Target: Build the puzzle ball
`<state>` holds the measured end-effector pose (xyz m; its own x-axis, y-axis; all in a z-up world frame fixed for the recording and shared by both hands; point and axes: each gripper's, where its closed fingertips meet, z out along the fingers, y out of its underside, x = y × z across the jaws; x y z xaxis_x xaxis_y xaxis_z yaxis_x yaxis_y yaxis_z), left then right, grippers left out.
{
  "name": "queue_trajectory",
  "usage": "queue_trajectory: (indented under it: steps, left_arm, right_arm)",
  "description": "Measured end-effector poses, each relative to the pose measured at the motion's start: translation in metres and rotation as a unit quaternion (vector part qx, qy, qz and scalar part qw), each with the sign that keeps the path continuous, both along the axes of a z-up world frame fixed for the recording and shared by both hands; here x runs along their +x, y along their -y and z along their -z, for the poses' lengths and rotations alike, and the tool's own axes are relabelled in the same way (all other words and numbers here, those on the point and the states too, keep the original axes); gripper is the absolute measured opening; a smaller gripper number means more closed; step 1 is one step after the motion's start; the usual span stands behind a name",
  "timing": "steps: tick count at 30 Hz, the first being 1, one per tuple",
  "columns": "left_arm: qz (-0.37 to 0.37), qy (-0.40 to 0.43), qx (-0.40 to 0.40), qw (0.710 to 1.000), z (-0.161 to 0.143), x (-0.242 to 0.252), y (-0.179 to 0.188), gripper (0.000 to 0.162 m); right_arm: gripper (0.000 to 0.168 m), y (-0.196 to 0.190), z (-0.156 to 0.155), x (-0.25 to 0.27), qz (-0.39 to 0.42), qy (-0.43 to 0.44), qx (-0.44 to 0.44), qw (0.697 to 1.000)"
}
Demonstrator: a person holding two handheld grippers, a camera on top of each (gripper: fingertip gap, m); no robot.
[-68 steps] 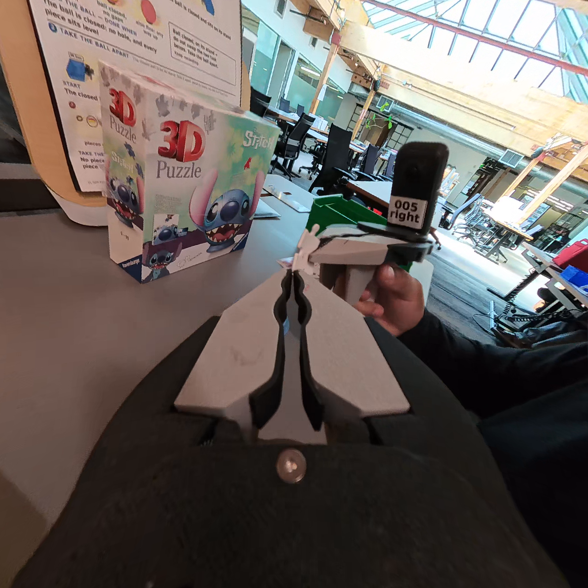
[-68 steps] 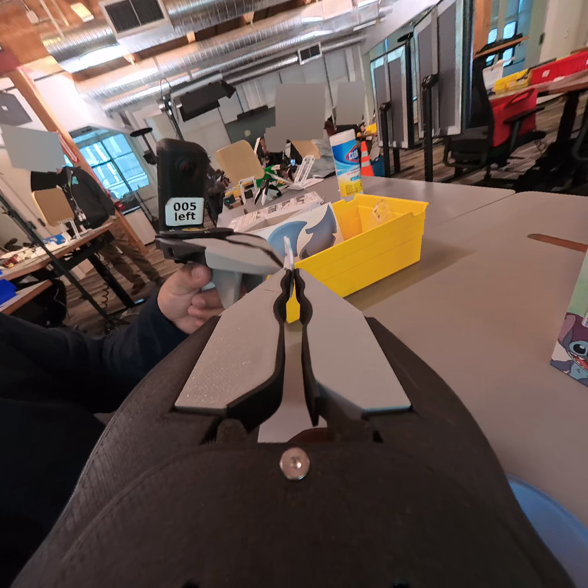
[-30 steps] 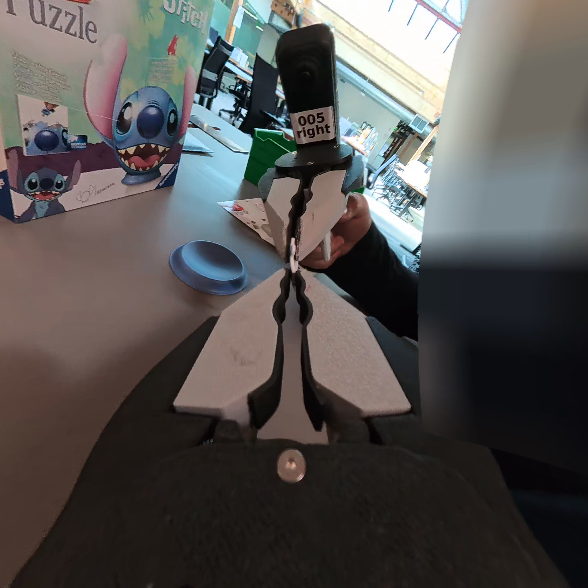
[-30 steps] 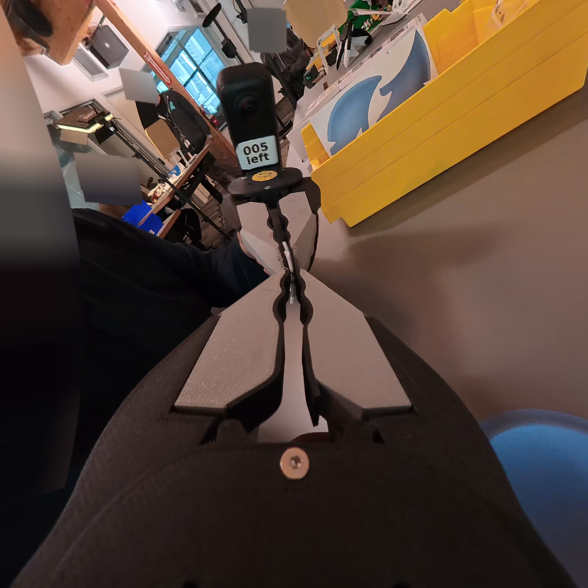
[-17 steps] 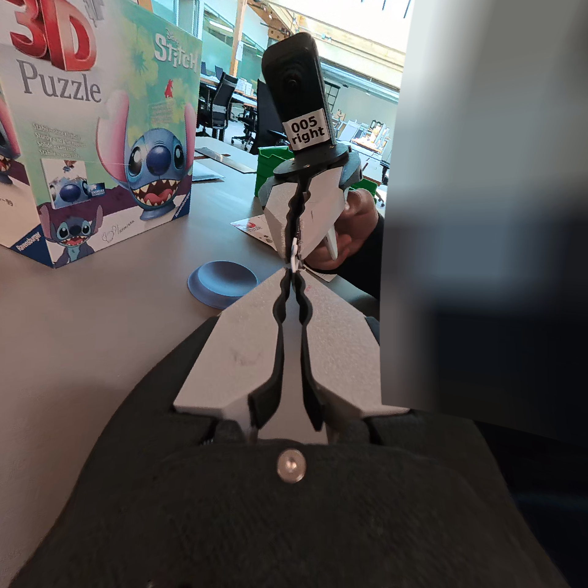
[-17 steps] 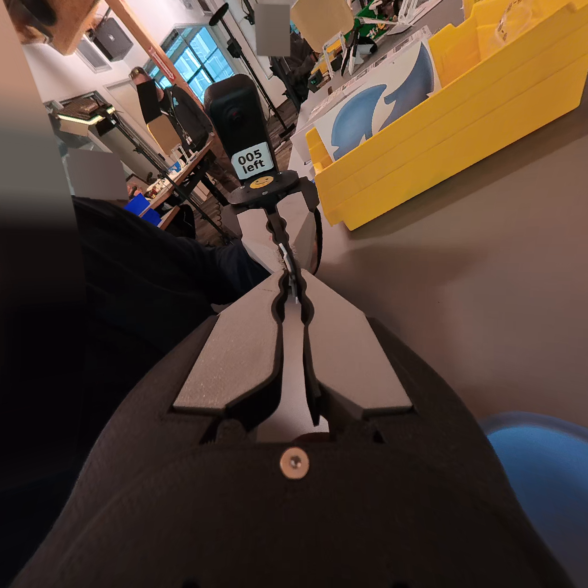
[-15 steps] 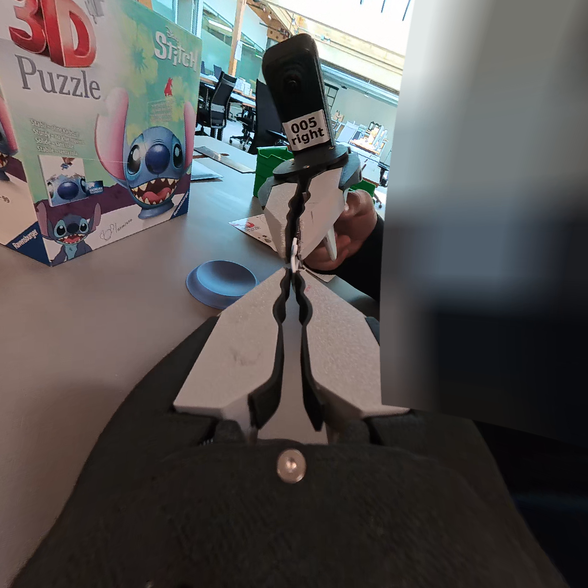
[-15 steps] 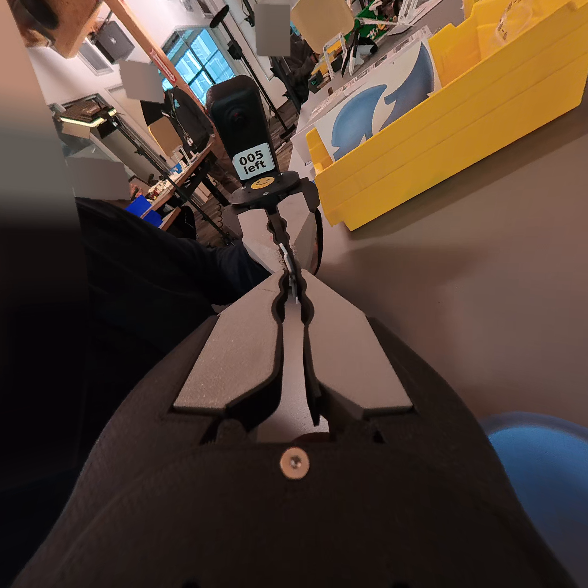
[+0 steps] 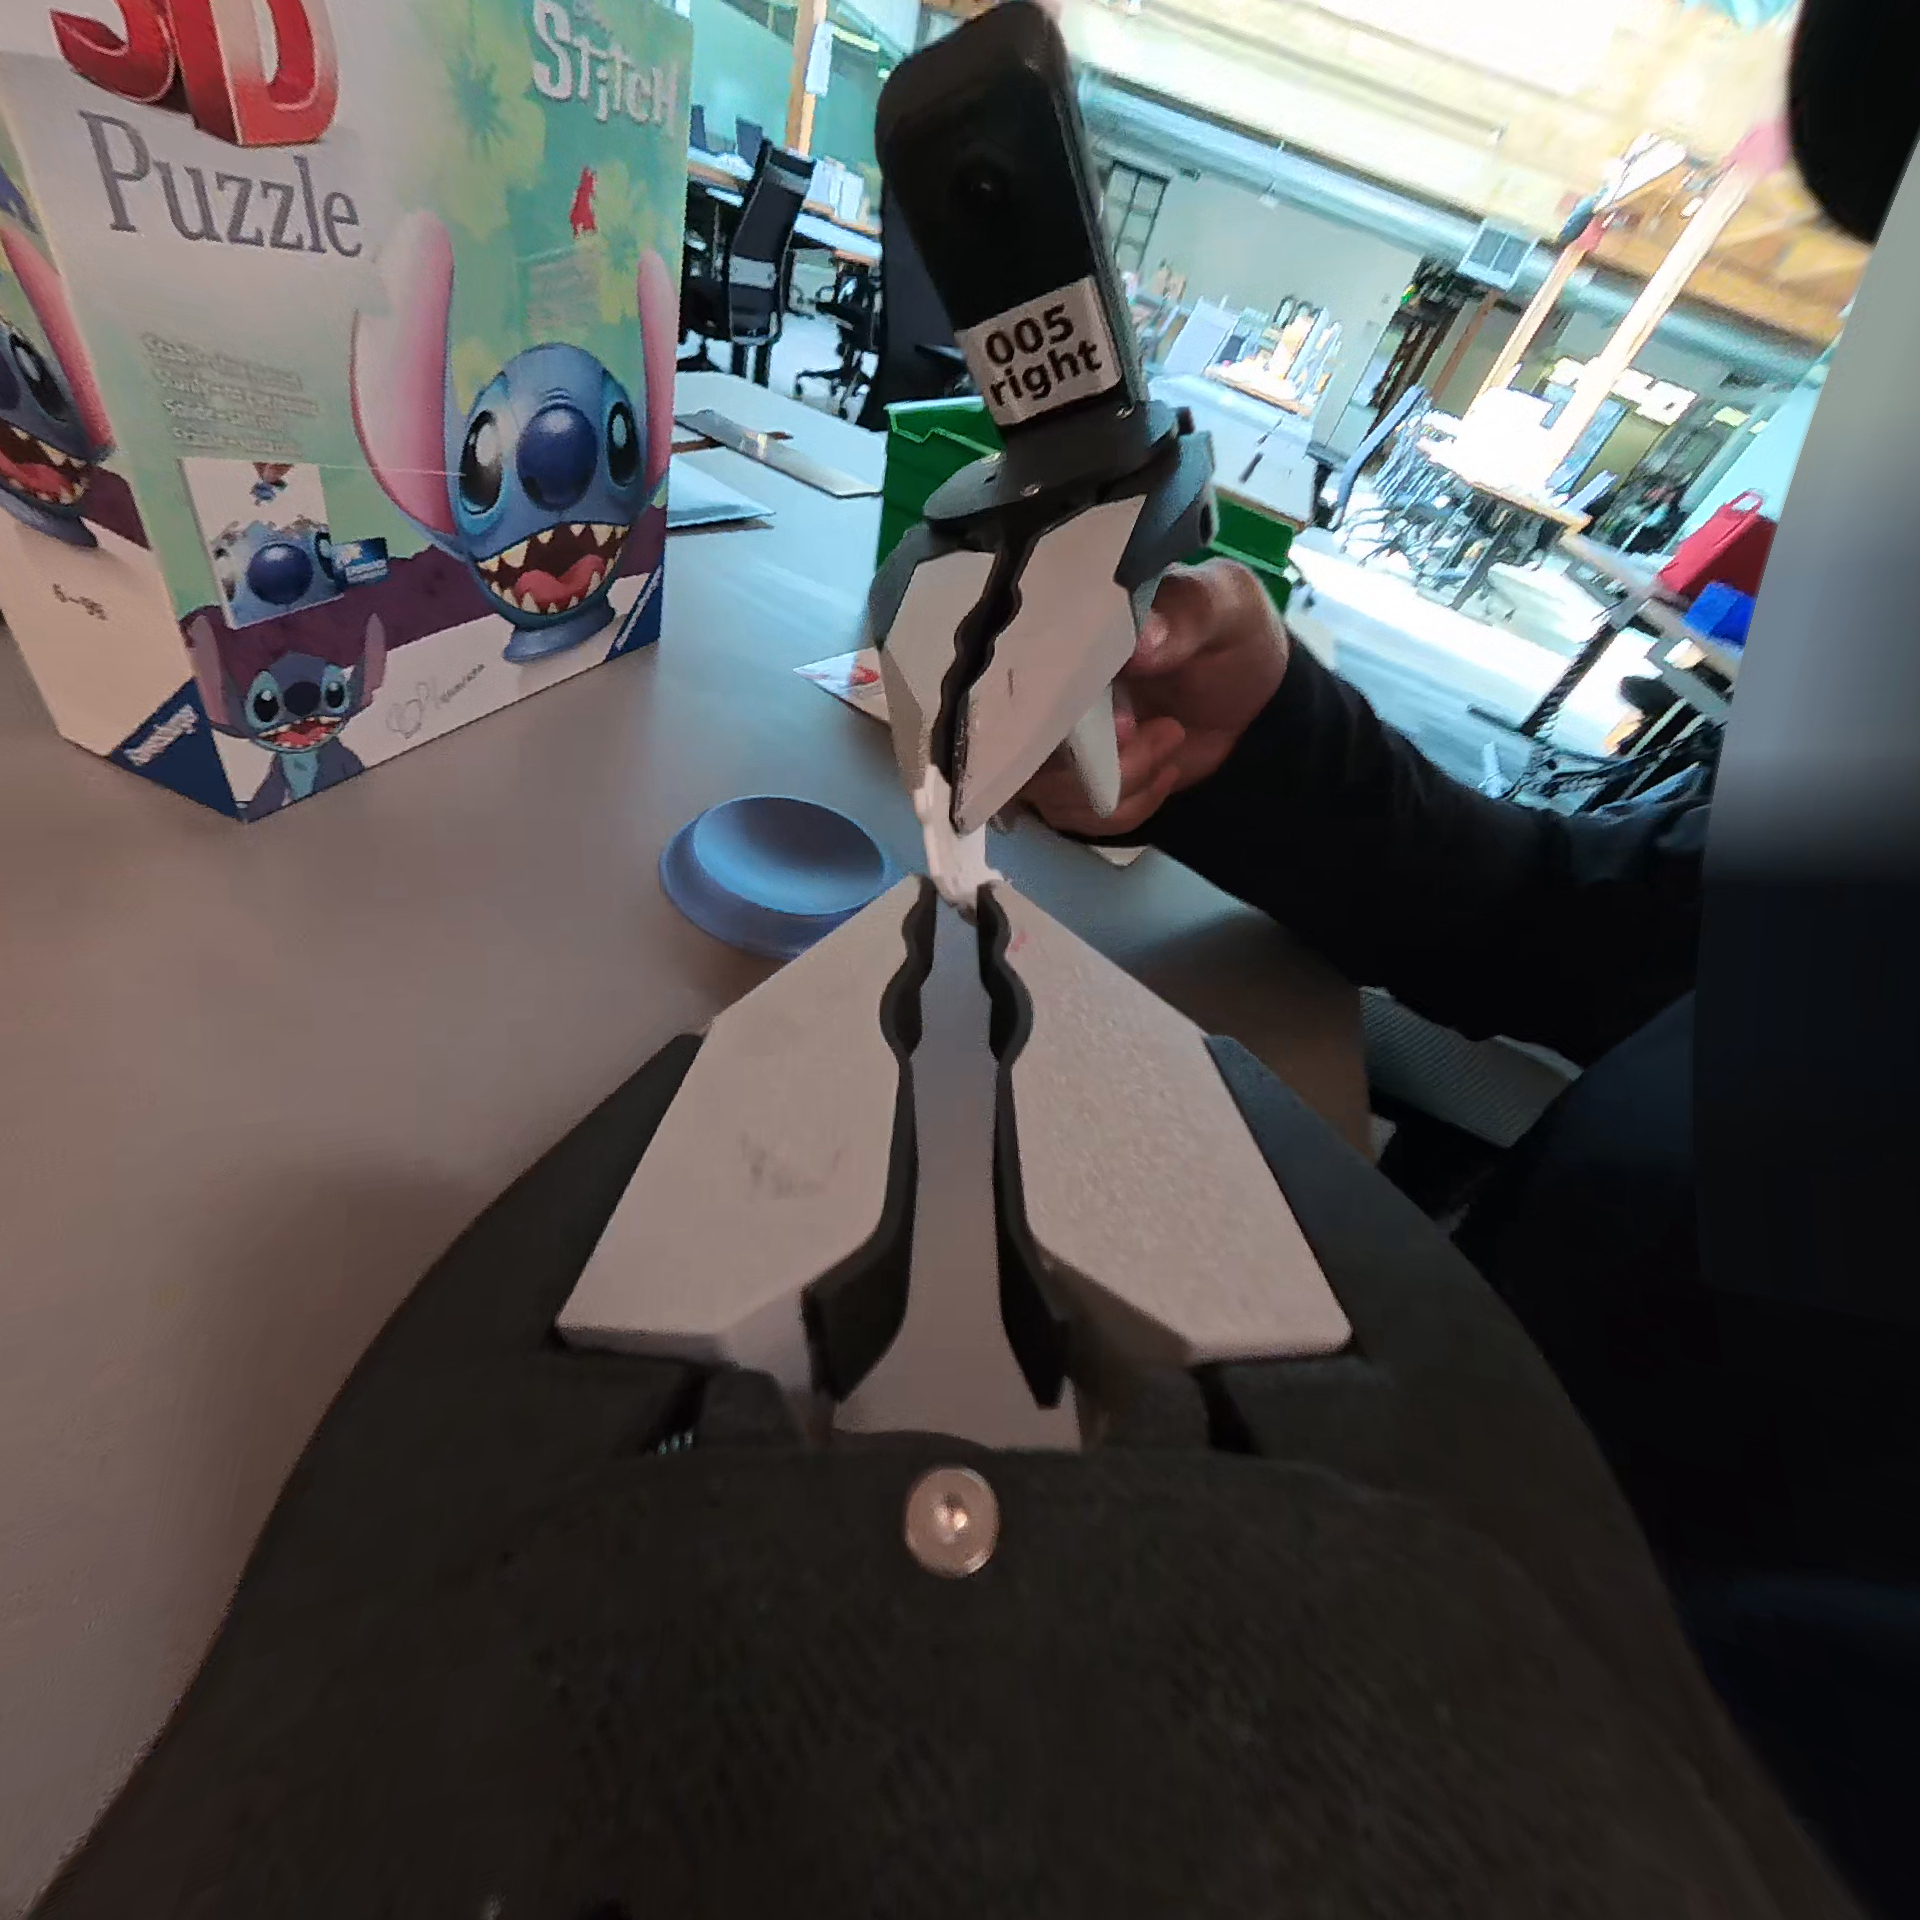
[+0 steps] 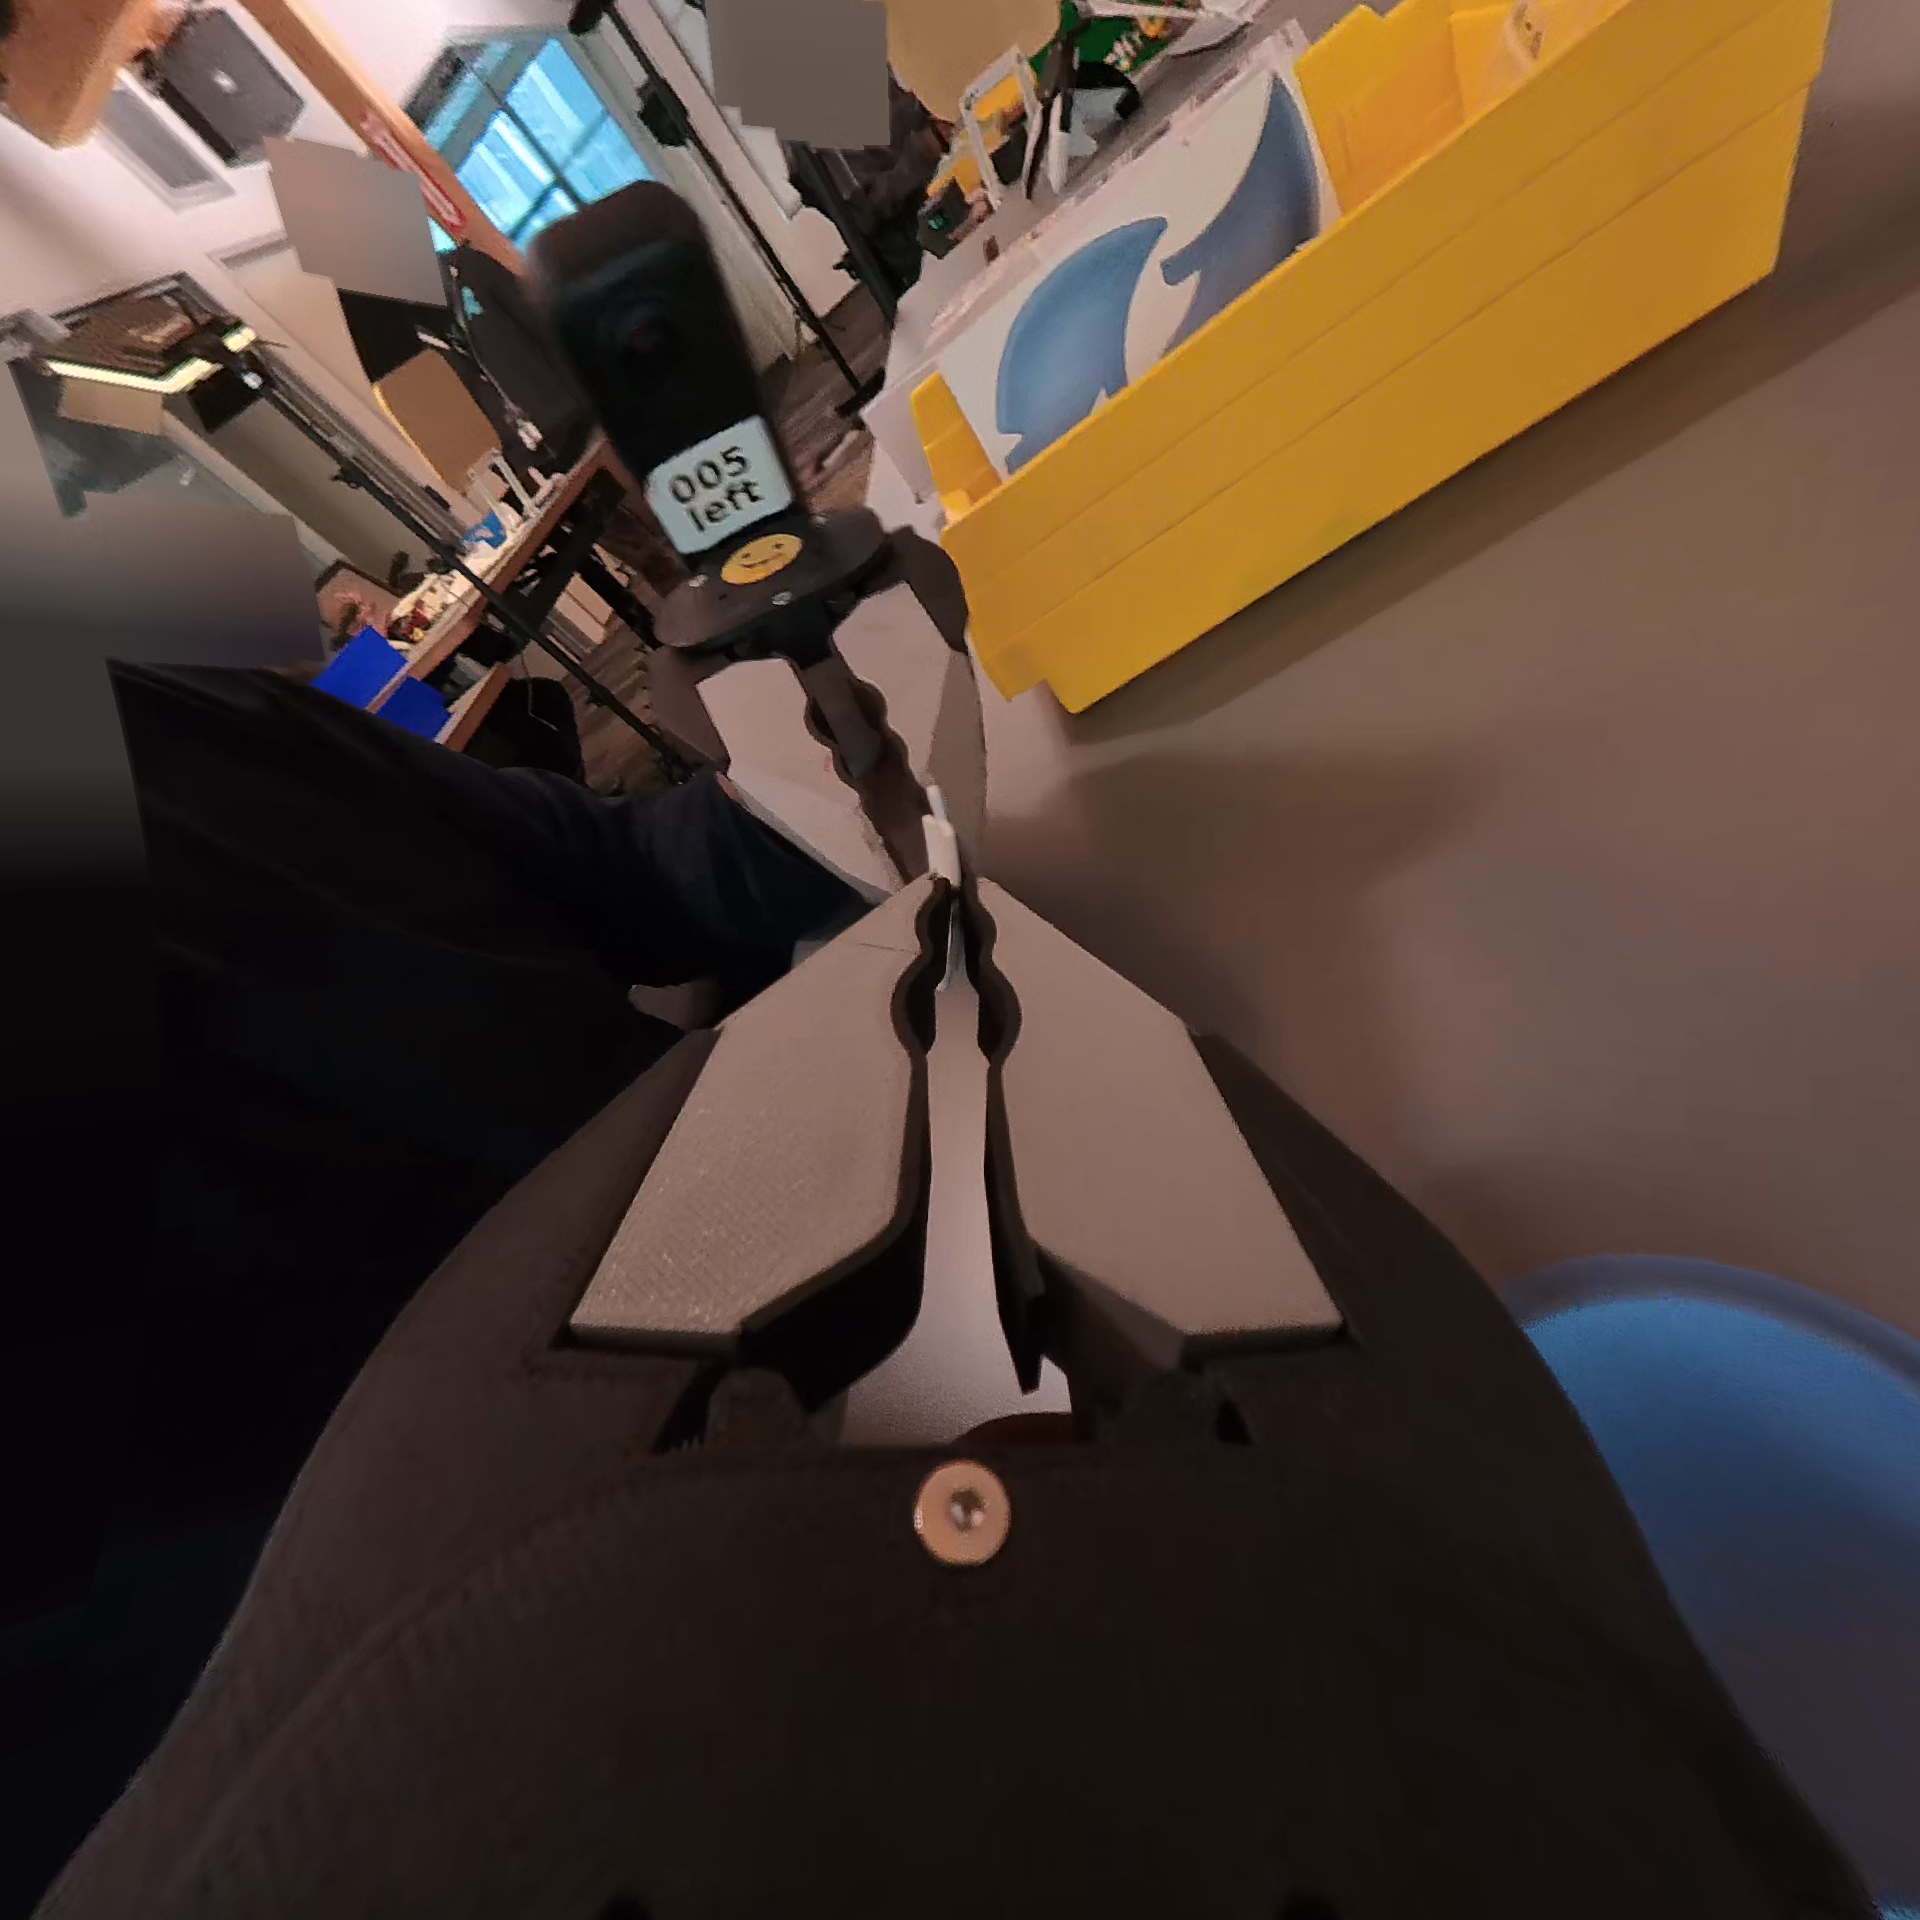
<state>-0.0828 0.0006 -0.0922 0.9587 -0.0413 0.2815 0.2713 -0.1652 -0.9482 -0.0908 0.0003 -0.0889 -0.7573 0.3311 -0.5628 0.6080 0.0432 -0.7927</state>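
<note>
My left gripper (image 9: 948, 906) and right gripper (image 9: 951, 816) face each other tip to tip above the grey table (image 9: 312, 987). Each is shut on a small white puzzle piece held edge-on. The white pieces (image 9: 956, 862) meet in the short gap between the tips; I cannot tell whether they are locked together. In the right wrist view my right gripper (image 10: 951, 896) pinches its piece (image 10: 951, 945), and the left gripper (image 10: 928, 847) holds the other piece (image 10: 940, 826) just beyond. A blue round stand (image 9: 779, 868) lies on the table under them.
The puzzle box (image 9: 343, 416) stands at the far left. A green bin (image 9: 935, 468) and a leaflet (image 9: 847, 681) lie behind the right gripper. A yellow bin (image 10: 1403, 416) holds a blue-and-white sheet (image 10: 1122, 322). The blue stand (image 10: 1745, 1507) shows at lower right. A dark sleeve (image 9: 1403, 831) crosses the right. Both grippers' tips are close together, under 4 cm apart.
Both grippers stay shut and tip to tip. The right gripper has tilted in the left wrist view, and a little more of the white pieces shows between the tips.
</note>
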Motion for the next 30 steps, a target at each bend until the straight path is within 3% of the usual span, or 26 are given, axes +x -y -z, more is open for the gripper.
queue_trajectory:
  steps: [6,16,30]
  left_arm:
    - [-0.053,-0.091,-0.045,0.993,0.012,-0.018,0.009,0.009]
    - [-0.091,-0.093,-0.116,0.985,0.042,-0.034,0.008,0.008]
    - [-0.089,-0.089,-0.168,0.978,0.064,-0.033,0.004,0.009]
  right_arm:
    - [0.000,-0.017,0.042,-0.012,0.047,0.029,0.108,0.993]
    - [0.000,-0.026,0.097,-0.004,0.025,0.073,0.244,0.967]
    - [0.007,-0.017,0.103,-0.010,0.028,0.021,0.288,0.957]
